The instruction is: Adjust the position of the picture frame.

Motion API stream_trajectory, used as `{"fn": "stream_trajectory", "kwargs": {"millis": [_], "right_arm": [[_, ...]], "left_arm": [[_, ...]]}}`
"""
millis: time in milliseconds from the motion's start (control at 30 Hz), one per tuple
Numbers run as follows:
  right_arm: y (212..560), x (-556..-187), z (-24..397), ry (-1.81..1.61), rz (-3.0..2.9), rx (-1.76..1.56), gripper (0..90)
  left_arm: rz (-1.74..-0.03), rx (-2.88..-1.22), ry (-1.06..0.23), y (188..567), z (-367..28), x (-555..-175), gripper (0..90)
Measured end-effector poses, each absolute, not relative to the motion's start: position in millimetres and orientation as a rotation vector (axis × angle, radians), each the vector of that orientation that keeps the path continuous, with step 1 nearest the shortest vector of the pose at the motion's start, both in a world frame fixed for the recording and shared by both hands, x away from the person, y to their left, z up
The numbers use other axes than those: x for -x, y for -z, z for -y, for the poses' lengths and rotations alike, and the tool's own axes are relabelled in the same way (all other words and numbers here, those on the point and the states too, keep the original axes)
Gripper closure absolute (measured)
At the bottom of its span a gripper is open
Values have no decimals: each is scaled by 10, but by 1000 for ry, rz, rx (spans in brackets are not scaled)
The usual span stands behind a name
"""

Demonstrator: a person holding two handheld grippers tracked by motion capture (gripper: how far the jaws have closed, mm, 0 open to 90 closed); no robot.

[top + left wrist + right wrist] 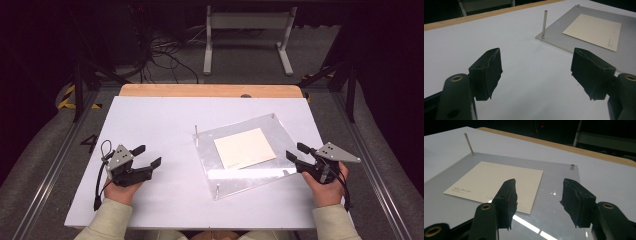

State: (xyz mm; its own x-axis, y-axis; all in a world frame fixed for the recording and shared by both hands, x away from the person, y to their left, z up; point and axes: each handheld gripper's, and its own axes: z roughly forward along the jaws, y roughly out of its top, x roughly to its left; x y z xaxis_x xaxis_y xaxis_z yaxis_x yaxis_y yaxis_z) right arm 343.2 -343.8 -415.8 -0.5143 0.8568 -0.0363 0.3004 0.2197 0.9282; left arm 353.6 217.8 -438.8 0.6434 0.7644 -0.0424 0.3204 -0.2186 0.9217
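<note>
Cream card (245,148) on clear acrylic plate (280,131), small print unreadable, left tongs (148,156) and right tongs (295,152) open, empty.

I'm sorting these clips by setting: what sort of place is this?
Likely a lab or recording studio: a white table in a dark room, loose cables on the floor, a metal stand behind.

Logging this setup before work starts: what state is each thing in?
Left claw: open, empty, over bare table.
Right claw: open, empty, at the plate's edge.
Clear plate: lying flat.
Cream card: flat on the plate.
Metal pin: upright at plate's corner.
</note>
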Motion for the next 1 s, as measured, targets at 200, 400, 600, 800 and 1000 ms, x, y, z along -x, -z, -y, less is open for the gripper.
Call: {"fn": "stream_trajectory", "kwargs": {"millis": [200, 400, 600, 800, 1000], "right_arm": [[4154, -3421, 3486, -1286, -1921, -1073, 445], [4152, -3417, 3494, -1284, -1917, -1081, 445], [4152, -3408, 3512, -1282, -1913, -1086, 445], [4156, -3414, 3520, -1278, -1913, -1091, 443], [4166, -3416, 3529, -1285, -1913, -1096, 440]], "left_arm": [[-872, -1811, -527, 4380, -2153, -3531, 252], [-822, -1814, -510, 4315, -2047, -3483, 253], [-738, -1832, -474, 4230, -1825, -3420, 252], [-653, -1857, -440, 4156, -1619, -3334, 250], [-579, -1882, -395, 4126, -1427, -3261, 262]]}}
